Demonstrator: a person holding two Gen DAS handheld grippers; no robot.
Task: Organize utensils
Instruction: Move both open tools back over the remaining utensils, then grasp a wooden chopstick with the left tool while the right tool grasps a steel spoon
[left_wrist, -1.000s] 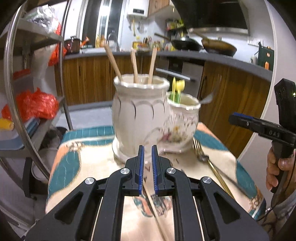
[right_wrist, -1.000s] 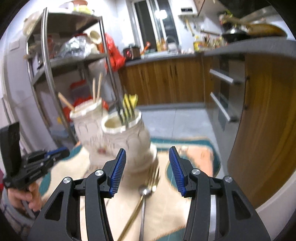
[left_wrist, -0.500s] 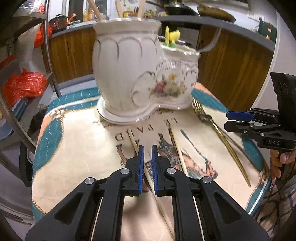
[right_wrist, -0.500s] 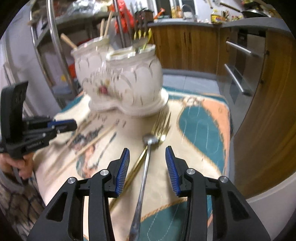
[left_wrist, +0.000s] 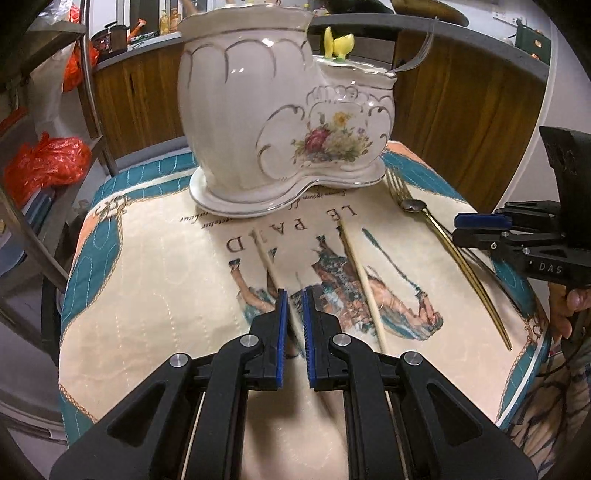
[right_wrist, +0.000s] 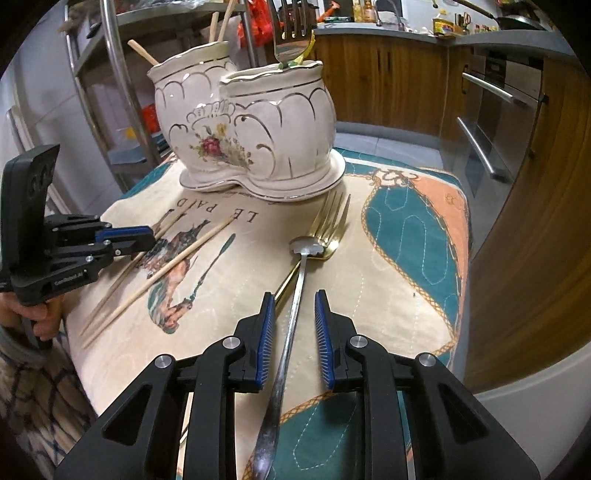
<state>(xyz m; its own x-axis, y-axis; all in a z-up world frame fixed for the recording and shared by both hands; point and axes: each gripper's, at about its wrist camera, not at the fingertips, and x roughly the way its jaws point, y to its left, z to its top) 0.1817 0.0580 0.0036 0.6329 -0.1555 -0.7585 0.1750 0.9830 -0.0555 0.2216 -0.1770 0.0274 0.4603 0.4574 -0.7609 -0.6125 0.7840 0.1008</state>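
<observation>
Four utensils lie loose on the printed cloth of the bench (right_wrist: 424, 236), in front of the white two-pot ceramic holder with a painted rose (right_wrist: 255, 133): two pale wooden chopsticks (right_wrist: 177, 264), a gold fork (right_wrist: 330, 225) and a silver spoon (right_wrist: 291, 314). Chopsticks and forks already stand in the holder, so I judge the job partly done. The spoon's long axis runs from its bowl, resting on the fork just before the holder, back toward the right gripper (right_wrist: 293, 330), whose jaws are closing on either side of its handle, not yet touching. The left gripper (left_wrist: 293, 325) is almost together over one chopstick, which points toward the holder; whether it pinches it I cannot tell.
</observation>
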